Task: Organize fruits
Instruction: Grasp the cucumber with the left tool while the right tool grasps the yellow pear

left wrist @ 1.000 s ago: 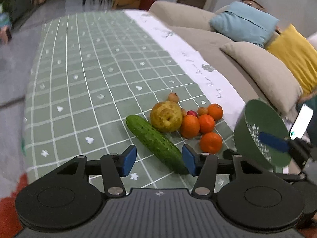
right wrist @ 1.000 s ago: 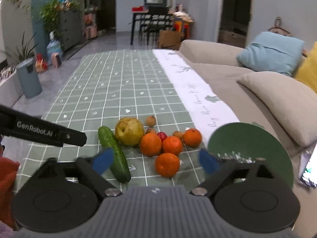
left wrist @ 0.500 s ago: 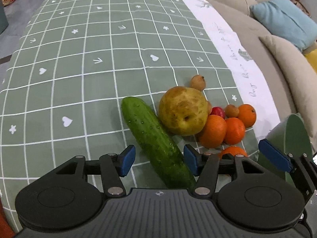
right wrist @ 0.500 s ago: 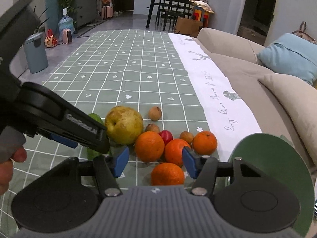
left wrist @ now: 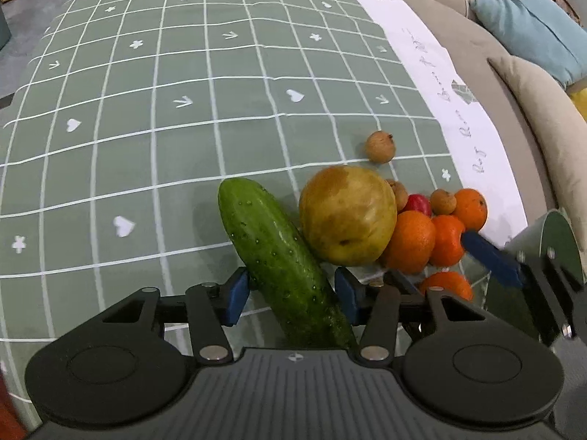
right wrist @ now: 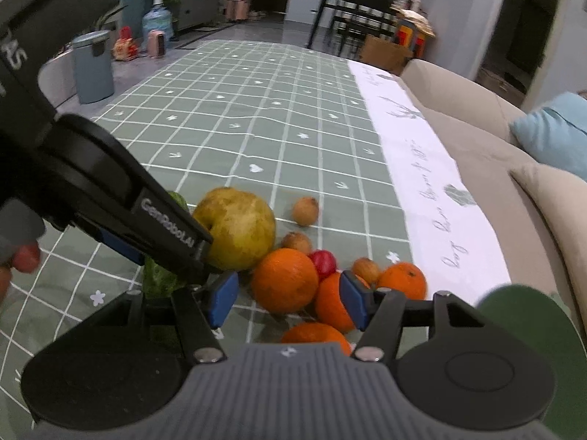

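A cucumber (left wrist: 279,249) lies on the green checked tablecloth (left wrist: 146,110) beside a big yellow pear (left wrist: 346,214). My left gripper (left wrist: 291,295) straddles the cucumber's near half. Its jaws are closing, and the blue pads stand just at the cucumber's sides. To the right, several oranges (right wrist: 284,280) sit packed with a small red fruit (right wrist: 324,261) and small brown fruits (right wrist: 305,211). My right gripper (right wrist: 288,302) hovers low over the oranges. Its jaws are opening, with the large orange between them and nothing gripped. The left gripper's arm hides most of the cucumber (right wrist: 159,278) in the right wrist view.
A dark green bowl (right wrist: 524,315) sits at the near right, by the tablecloth's white border (right wrist: 422,168). A beige sofa (left wrist: 513,91) with a blue cushion (left wrist: 532,25) runs along the right. The cloth stretches bare far and left. A person's fingers (right wrist: 22,258) hold the left gripper.
Both grippers have dropped toward the fruit pile. The left one came down astride the cucumber and narrowed. The right one moved in low over the oranges.
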Motion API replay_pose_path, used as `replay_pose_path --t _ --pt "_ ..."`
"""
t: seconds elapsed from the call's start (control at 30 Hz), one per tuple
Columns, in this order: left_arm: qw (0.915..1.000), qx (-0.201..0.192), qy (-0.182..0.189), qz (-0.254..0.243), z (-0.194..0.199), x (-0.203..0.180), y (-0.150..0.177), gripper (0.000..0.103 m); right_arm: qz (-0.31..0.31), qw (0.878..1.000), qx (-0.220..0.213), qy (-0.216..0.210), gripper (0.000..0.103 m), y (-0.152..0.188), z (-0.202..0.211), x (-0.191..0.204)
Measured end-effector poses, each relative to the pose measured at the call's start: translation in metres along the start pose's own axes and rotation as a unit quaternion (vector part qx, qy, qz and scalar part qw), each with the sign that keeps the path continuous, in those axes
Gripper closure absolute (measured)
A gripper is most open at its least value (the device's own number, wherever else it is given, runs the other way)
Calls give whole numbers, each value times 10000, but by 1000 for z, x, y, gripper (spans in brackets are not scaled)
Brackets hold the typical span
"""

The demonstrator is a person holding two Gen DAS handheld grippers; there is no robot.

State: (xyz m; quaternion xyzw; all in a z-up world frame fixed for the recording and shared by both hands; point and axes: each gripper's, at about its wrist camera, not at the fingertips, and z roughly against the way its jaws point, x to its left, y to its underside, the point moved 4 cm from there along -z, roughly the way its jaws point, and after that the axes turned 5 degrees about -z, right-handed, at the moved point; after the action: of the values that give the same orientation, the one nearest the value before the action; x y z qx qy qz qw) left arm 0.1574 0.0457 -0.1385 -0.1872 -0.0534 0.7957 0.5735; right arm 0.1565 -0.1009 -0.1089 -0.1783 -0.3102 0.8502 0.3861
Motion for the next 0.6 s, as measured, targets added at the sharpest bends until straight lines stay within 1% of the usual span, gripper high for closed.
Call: replay_pose_path --t 0.07,0.13,0.17,0.23,0.33,0.47,0.53,0.6 --pt "9999 29 -85 -113 6 9 1 46 242 9997 -49 -48 37 -3 -2 8" --pt "9993 57 -255 -284 11 18 3 47 508 9986 -98 -90 28 -5 -4 16" --pt "9989 80 -318 -326 14 24 4 47 611 9979 -146 -136 28 -7 -4 20" --pt "9991 150 -262 -309 17 36 6 47 792 9964 -166 -256 28 -9 -7 28" --pt "9995 273 -24 -144 21 53 9 47 1024 9941 -107 -342 28 -12 -13 42" --pt "9996 279 67 -1 21 64 10 46 1057 9932 39 -476 28 -14 -20 52" --pt "9996 239 98 127 17 66 10 46 1110 9929 69 -427 27 -15 -24 56" --pt "9998 171 83 96 16 65 10 46 1157 9926 102 -348 27 -16 -27 58"
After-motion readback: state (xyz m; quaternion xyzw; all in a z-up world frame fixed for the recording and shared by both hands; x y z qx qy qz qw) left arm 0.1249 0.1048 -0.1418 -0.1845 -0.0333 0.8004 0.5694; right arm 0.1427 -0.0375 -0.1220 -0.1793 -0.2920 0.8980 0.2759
